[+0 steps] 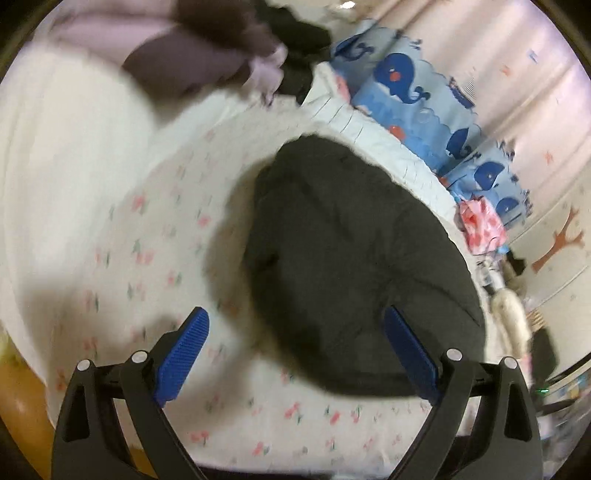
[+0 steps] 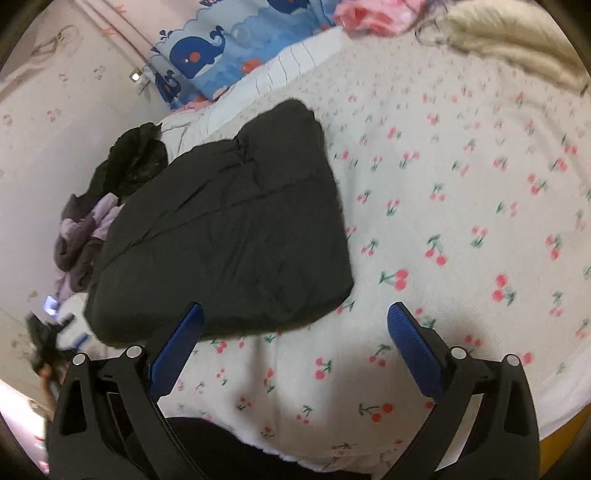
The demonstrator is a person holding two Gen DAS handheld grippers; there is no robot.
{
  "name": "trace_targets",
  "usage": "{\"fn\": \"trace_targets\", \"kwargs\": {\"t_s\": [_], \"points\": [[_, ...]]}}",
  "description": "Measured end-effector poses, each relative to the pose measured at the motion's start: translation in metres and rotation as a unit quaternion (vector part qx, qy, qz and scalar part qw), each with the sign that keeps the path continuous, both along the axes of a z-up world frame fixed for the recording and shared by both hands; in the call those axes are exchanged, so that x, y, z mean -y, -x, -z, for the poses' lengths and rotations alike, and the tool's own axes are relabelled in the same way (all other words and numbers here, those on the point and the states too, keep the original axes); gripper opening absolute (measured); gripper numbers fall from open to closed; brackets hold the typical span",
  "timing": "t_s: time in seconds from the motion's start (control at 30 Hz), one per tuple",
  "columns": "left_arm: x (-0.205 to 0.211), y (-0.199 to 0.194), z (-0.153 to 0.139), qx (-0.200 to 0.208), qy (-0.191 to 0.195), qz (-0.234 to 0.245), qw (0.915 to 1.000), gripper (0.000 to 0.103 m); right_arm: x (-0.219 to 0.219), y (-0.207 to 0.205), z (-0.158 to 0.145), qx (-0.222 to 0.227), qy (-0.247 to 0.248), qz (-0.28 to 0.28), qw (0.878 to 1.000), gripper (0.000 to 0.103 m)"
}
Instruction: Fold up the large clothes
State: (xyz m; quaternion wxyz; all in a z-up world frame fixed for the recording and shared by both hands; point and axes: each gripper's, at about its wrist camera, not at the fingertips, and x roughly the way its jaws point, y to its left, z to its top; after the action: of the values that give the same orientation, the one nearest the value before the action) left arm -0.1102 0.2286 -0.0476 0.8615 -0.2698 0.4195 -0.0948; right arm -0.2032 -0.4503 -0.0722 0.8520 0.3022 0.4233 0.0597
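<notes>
A black padded jacket (image 1: 354, 258) lies folded into a thick block on the cherry-print bed sheet (image 1: 155, 236). It also shows in the right wrist view (image 2: 229, 229). My left gripper (image 1: 297, 325) is open and empty, hovering over the jacket's near edge. My right gripper (image 2: 295, 321) is open and empty, just in front of the jacket's near right corner, above the sheet (image 2: 461, 206).
A heap of purple and brown clothes (image 1: 207, 55) and a black garment (image 2: 133, 162) lie at the far side of the bed. A whale-print bumper (image 1: 424, 107) lines the wall edge. A cream fluffy item (image 2: 509, 40) and pink cloth (image 2: 373, 14) sit at the bed's end.
</notes>
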Motion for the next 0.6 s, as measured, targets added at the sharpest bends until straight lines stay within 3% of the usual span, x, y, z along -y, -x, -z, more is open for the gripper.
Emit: {"fn": "trace_targets", "kwargs": {"t_s": [0.07, 0.13, 0.2, 0.33, 0.47, 0.53, 0.6], "points": [[-0.001, 0.007, 0.014, -0.014, 0.054, 0.007, 0.9984, 0.092, -0.003, -0.002, 0.004, -0.002, -0.038, -0.006, 0.999, 0.096], [-0.001, 0.01, 0.029, -0.028, 0.124, 0.009, 0.9918, 0.093, -0.011, -0.005, 0.005, -0.004, -0.043, -0.017, 0.999, 0.096], [0.006, 0.009, 0.036, -0.035, 0.157, 0.01, 0.9869, 0.093, -0.02, -0.014, 0.008, -0.009, -0.048, -0.027, 0.998, 0.096], [0.026, -0.003, 0.042, -0.045, 0.155, 0.021, 0.9867, 0.093, -0.028, -0.037, 0.005, -0.008, -0.051, -0.027, 0.998, 0.097], [0.036, -0.011, 0.033, -0.018, 0.2, 0.033, 0.979, 0.094, -0.027, -0.046, -0.024, 0.065, -0.094, -0.033, 0.993, 0.097], [0.044, -0.016, 0.03, -0.011, 0.168, 0.036, 0.9851, 0.096, -0.026, -0.05, -0.021, 0.051, -0.087, -0.036, 0.994, 0.097], [0.049, -0.025, 0.04, -0.037, 0.125, 0.024, 0.9912, 0.096, -0.023, -0.056, -0.003, 0.004, -0.072, -0.033, 0.997, 0.097]]}}
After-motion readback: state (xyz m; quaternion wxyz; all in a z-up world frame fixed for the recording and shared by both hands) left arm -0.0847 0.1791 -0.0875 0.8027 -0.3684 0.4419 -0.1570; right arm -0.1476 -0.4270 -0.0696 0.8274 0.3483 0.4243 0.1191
